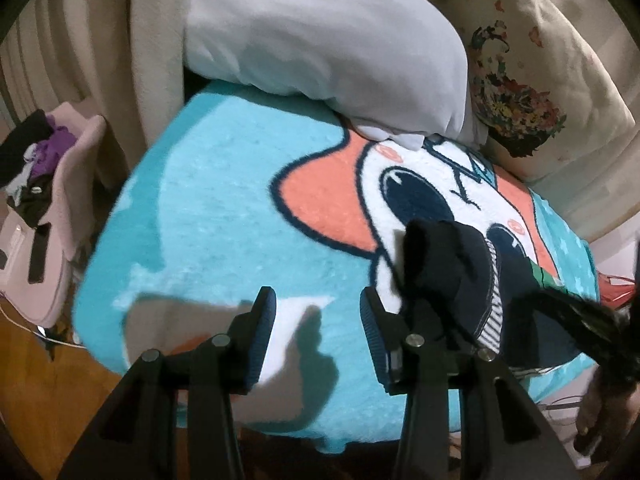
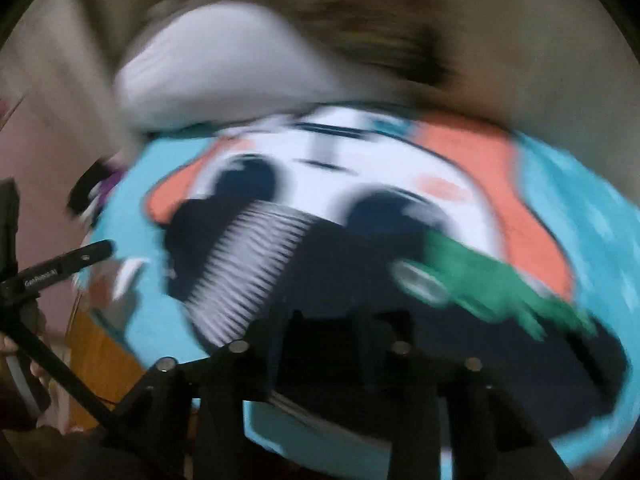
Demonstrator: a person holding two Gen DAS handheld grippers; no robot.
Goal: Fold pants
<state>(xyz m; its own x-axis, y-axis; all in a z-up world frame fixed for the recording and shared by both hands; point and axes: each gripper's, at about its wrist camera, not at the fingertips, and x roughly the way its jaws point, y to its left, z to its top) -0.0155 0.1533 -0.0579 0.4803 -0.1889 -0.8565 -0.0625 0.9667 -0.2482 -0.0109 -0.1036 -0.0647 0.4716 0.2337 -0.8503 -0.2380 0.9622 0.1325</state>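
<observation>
Black left gripper (image 1: 316, 320) stands open over the turquoise cartoon fleece blanket (image 1: 208, 208), nothing between its jaws; dark navy pants with striped waistband (image 1: 460, 280) lie bunched just right; right gripper's (image 2: 328, 344) state is blurred

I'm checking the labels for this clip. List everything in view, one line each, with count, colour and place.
Pants: one, dark navy with a striped band, bunched on the blanket.
Blanket: one, turquoise with a white and orange cartoon face, covering the bed.
Pillow: one, white, at the blanket's far end.
Floral cushion: one, cream, right of the pillow.
Clothes pile: dark and purple, far left.
Left gripper: black, open, empty, over the blanket.
Right gripper: black, blurred, over the pants.
</observation>
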